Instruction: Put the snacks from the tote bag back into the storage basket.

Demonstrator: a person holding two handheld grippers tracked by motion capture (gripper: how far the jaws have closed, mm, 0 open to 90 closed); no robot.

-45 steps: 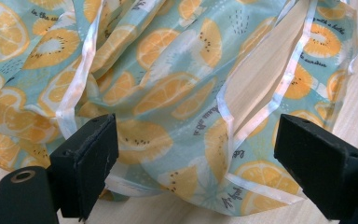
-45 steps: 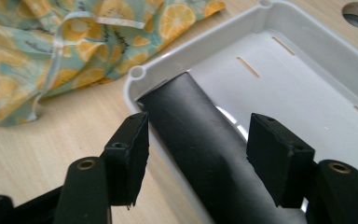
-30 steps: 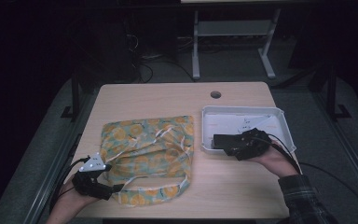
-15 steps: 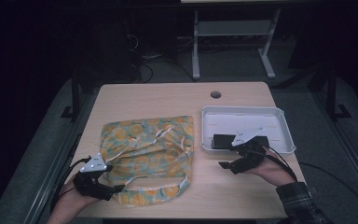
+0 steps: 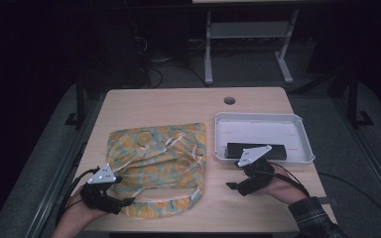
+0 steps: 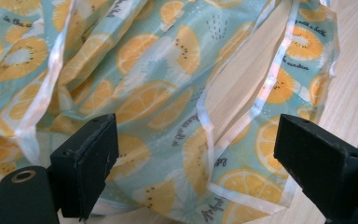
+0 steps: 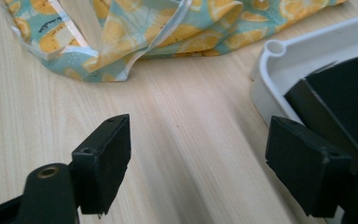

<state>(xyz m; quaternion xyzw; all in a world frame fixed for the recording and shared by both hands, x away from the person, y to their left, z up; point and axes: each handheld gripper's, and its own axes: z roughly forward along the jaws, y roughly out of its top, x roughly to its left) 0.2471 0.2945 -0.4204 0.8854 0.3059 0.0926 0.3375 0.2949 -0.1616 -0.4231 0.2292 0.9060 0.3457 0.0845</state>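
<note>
1. one fruit-print bag (image 5: pixel 156 158) flat on the tabletop (image 5: pixel 178 106); one white tray (image 5: pixel 263 136) holding one black box (image 5: pixel 255 150).
2. left tool (image 6: pixel 196 154) released, jaws wide over the bag.
3. right tool (image 7: pixel 198 154) released, jaws just opening, nothing between them, beside the tray.

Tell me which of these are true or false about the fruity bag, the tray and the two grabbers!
1. The fruit-print bag lies flat on the table. True.
2. The black box sits inside the white tray. True.
3. The right gripper squeezes the black box. False: its jaws stand open over bare table, and have just been opening with nothing between them.
4. The left gripper is at the tray. False: it is at the bag's near edge, jaws open.
5. The tray stands on top of the bag. False: it stands beside it.
</note>
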